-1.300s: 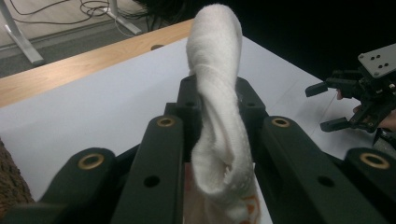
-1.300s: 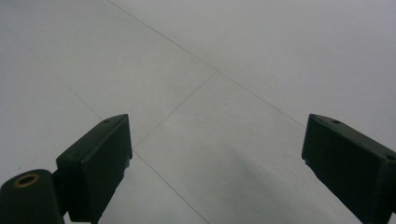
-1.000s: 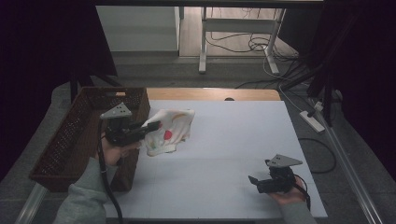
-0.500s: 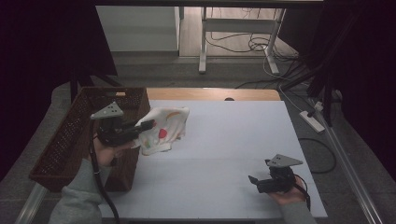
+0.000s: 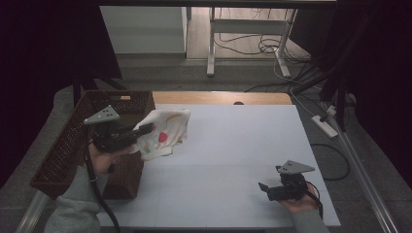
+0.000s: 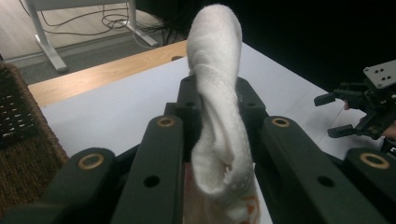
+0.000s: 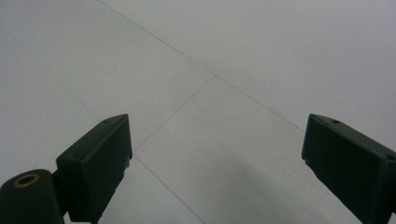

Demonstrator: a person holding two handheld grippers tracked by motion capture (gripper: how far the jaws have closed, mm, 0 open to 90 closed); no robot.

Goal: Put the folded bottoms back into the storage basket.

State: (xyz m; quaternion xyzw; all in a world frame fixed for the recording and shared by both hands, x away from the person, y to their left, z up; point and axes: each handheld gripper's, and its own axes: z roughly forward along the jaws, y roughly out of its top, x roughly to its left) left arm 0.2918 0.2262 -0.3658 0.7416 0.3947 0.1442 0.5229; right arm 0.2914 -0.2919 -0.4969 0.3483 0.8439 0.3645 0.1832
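Nearest us, our right tool (image 5: 268, 190) rests low on the white surface (image 5: 228, 145), jaws spread wide with nothing between them. Farther off at the left, our left tool (image 5: 141, 132) is clamped on a white cloth (image 5: 163, 133) with coloured prints, lifted clear of the surface just beside the wicker basket (image 5: 68, 141). The pinch takes just a fold (the rest hangs loose), so we judge the cloth could slip free or snag the basket rim. Beyond lie a wooden strip, grey floor, desk legs and tangled cables.
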